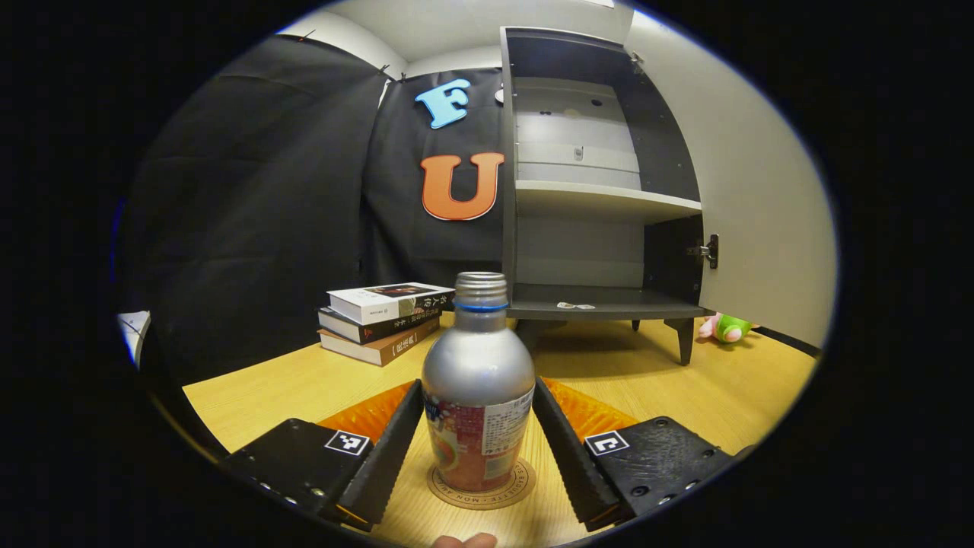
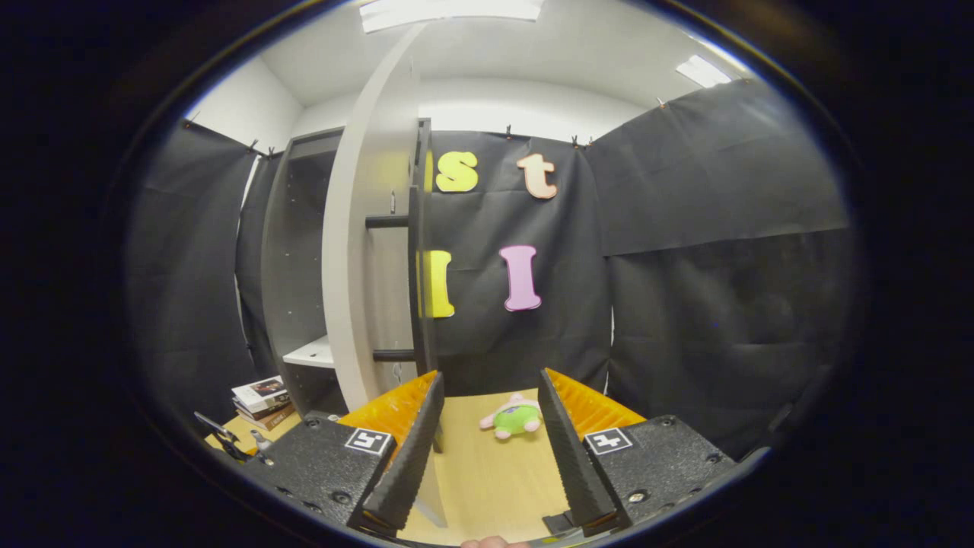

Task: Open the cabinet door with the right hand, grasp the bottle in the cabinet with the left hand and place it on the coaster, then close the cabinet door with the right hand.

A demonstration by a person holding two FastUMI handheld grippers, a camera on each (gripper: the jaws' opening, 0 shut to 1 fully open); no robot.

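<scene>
Two views take in one wooden counter [image 1: 304,380] with a tall grey cabinet [image 1: 601,198] standing at its far side. In the left gripper view the cabinet's door [image 1: 761,190] is swung wide to the right, and its shelves are bare apart from a small scrap on the bottom board. In the right gripper view the same door [image 2: 358,251] is seen edge-on at the left, just beyond the right tongs [image 2: 487,449], which are spread apart with nothing between them. Three stacked books [image 1: 380,320] lie left of the cabinet. The left tongs [image 1: 478,449] flank the bottle [image 1: 478,388]; each finger lies close along its sides, but whether they press it I cannot tell. That silver, uncapped bottle stands upright on a round coaster [image 1: 481,491] near the camera. One small pink-and-green plush toy [image 2: 516,417] lies on the counter right of the cabinet.
</scene>
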